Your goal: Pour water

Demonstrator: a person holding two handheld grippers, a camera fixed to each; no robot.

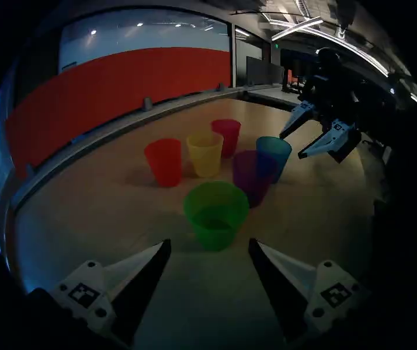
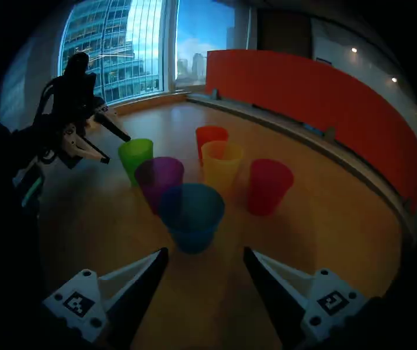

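Six cups waiting, both tongs open and empty

Six coloured plastic cups stand upright in a loose cluster on the wooden table (image 1: 109, 227). In the left gripper view the green cup (image 1: 215, 213) is nearest, with the purple cup (image 1: 252, 175) and blue cup (image 1: 273, 154) behind it to the right. The red cup (image 1: 163, 161), yellow cup (image 1: 205, 153) and crimson cup (image 1: 226, 136) stand farther off.

The left gripper (image 1: 208, 256) has its fingers spread wide, holding nothing, and the green cup sits just ahead of the tips. The right gripper (image 2: 205, 256) is likewise spread and empty, facing the blue cup from the far side of the cluster.

Whether any cup holds water is too dim to tell.

These cups look light, thin-walled and smooth, so they would likely flex under a hard squeeze and slide on their taper. The best hold is probably across the wall a little below the rim, with gentle pressure. The neighbours stand close and could tip easily.
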